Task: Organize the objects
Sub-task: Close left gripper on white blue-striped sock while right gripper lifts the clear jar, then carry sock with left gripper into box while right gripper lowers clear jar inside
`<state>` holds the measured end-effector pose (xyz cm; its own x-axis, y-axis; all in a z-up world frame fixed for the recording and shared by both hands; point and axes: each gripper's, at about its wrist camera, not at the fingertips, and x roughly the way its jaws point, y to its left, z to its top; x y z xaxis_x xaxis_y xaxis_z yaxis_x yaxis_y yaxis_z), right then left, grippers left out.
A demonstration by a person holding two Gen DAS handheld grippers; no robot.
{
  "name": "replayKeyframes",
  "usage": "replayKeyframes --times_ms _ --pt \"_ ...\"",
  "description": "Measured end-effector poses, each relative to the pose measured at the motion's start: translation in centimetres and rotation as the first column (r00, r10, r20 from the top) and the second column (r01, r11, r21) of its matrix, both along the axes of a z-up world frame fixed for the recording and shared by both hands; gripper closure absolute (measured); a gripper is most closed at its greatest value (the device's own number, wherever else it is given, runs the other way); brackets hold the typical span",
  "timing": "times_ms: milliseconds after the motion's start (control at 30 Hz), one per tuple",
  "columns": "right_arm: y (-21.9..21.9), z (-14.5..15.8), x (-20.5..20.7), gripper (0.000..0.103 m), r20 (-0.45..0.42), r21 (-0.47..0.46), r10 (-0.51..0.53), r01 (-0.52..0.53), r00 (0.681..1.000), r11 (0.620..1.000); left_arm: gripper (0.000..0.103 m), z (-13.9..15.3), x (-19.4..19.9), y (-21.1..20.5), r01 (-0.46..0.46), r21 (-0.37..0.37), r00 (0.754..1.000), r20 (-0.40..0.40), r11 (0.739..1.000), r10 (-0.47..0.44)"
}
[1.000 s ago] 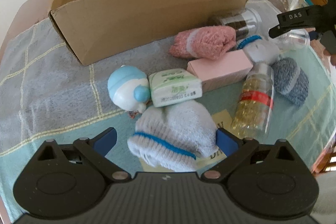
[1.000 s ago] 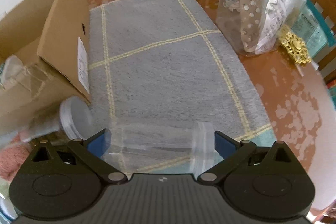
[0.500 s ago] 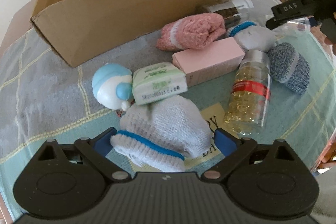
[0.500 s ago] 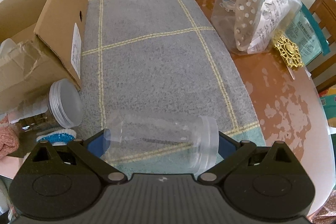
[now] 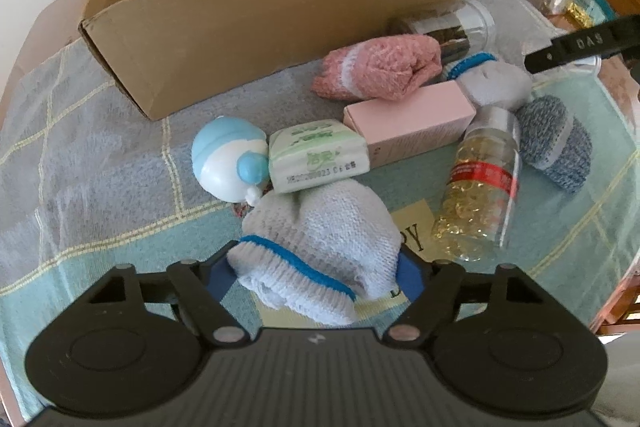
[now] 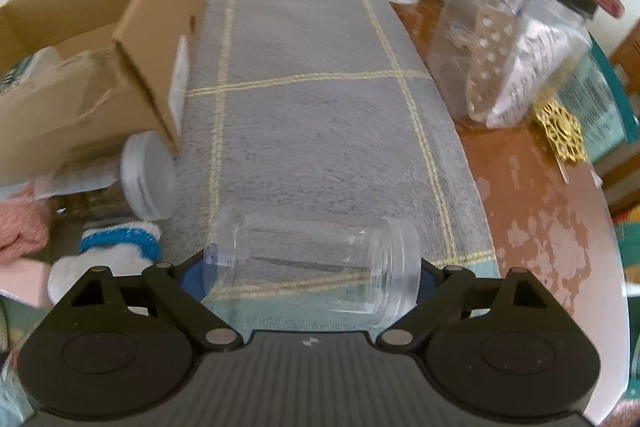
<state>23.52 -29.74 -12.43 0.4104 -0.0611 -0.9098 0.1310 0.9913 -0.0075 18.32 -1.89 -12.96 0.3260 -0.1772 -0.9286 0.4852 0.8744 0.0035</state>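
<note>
Left gripper [image 5: 314,267], jaws just closing, grasps one white blue-banded rolled sock [image 5: 316,247]. Right gripper [image 6: 310,275], likewise closing, clasps one clear plastic jar [image 6: 312,263] lying sideways. Ahead of the left gripper lie three more sock rolls and one open cardboard box [image 5: 256,27].

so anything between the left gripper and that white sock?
Nothing visible. The white sock sits between the left gripper's closing jaws, both pads against its sides. The tissue pack lies just beyond, outside the jaws.

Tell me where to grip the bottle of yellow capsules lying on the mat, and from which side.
Grip the capsule bottle across its clear body just below the red label band, coming from above. It lies on its side, its round flanks free, with the pink box only near its cap.
</note>
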Motion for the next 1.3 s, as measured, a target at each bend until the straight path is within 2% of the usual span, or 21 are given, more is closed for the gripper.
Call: replayKeyframes --times_ms 300,600,733,1000,1300 --pt "0.5 2.7 -0.8 0.008 0.020 0.004 0.168 -0.168 0.986 0.986 0.027 2.5 0.6 1.0 0.020 -0.005 1.000 0.010 1.000 -0.020" --pt "1.7 7.3 -1.0 0.008 0.066 0.000 0.320 -0.320 0.945 0.947 0.027 7.1 0.9 1.9 0.047 -0.040 0.999 0.009 0.998 -0.047" --pt "2.6 9.3 -0.4 0.008 0.089 -0.010 0.374 -0.374 0.923 0.927 0.027 9.4 1.8 1.8 0.052 -0.062 0.998 0.036 0.997 -0.049" --pt "4.3 12.7 1.2 0.008 0.156 -0.030 0.469 -0.470 0.869 0.882 0.027 13.3 6.2 0.2 0.072 -0.091 0.989 0.135 0.993 -0.059" --pt "6.6 15.4 4.1 0.008 0.227 -0.072 0.552 -0.551 0.803 0.831 0.027 14.0 13.5 -3.5 0.083 -0.114 0.979 0.194 0.990 -0.059"
